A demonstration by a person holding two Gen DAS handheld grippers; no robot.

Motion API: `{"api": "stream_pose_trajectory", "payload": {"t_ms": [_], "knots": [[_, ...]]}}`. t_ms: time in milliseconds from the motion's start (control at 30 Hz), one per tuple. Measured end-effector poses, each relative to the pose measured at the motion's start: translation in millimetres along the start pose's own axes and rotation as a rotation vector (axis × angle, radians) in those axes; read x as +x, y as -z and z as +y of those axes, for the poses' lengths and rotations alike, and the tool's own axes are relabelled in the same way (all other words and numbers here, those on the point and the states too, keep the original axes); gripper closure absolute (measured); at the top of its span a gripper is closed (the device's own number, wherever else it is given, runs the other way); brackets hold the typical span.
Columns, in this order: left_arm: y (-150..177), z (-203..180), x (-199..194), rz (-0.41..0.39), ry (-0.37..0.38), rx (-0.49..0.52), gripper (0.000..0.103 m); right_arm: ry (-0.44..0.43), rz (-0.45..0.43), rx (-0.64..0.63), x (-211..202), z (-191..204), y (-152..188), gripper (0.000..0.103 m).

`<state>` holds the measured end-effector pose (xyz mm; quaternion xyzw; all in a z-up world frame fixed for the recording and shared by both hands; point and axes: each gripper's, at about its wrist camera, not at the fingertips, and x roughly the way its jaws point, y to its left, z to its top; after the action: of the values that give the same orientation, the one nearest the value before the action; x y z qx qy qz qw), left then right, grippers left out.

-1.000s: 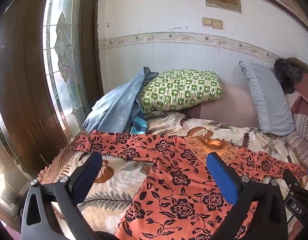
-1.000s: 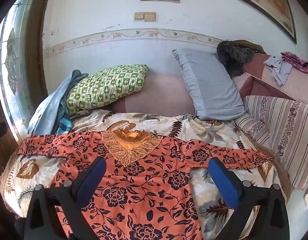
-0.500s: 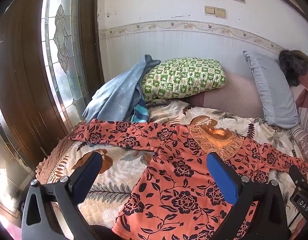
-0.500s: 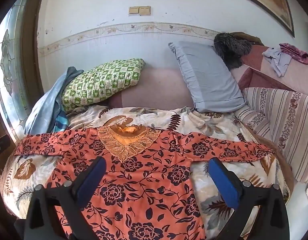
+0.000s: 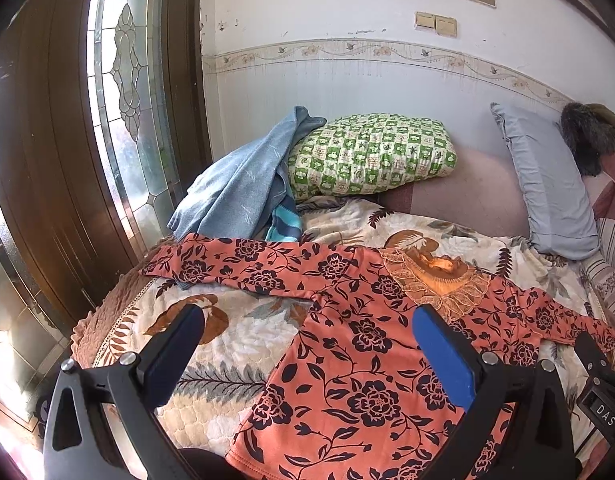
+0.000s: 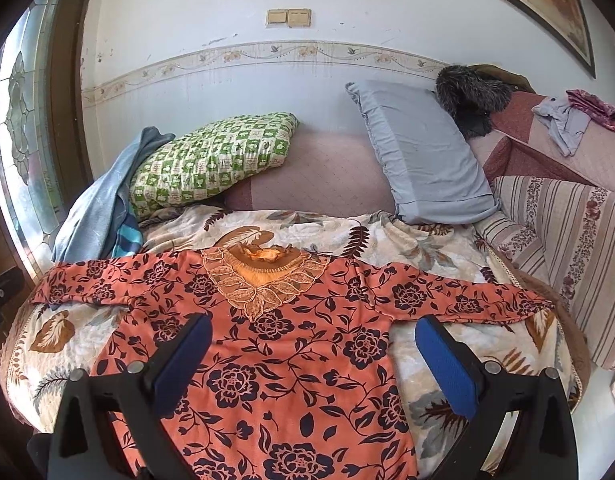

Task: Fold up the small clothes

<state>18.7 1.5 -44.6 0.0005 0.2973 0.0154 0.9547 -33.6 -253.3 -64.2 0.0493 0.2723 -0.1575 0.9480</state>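
Left wrist view: my left tool (image 5: 303, 344) hangs wide apart over the floral top (image 5: 359, 352), spread flat on the bed (image 5: 211, 344) so sleeves fold easily.

Right wrist view: right tool (image 6: 311, 344) also gaping, empty, above its body.

Floral top (image 6: 291, 360) flat between spread fingers (image 6: 447, 364)

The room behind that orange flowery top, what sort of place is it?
Most likely a bedroom in a home. The orange floral top lies spread on a quilted bed cover, a green checked pillow and a grey pillow lean against the wall, and a leaded glass window stands beside the bed.
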Motion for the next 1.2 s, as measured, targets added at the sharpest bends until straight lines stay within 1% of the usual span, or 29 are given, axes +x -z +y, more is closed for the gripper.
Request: {"api": "stream_pose_trajectory", "payload": {"t_ms": [767,1200], "knots": [[-0.3,5.6,-3.6,-0.002,-0.006,-0.007,0.000,-0.005,-0.011,-0.013,-7.3,5.6,-2.9,0.000],[-2.2,-3.1,-1.0,0.006,-0.008,0.017,0.000,-0.003,-0.006,-0.010,-4.2,3.8,-4.8,0.000]]}}
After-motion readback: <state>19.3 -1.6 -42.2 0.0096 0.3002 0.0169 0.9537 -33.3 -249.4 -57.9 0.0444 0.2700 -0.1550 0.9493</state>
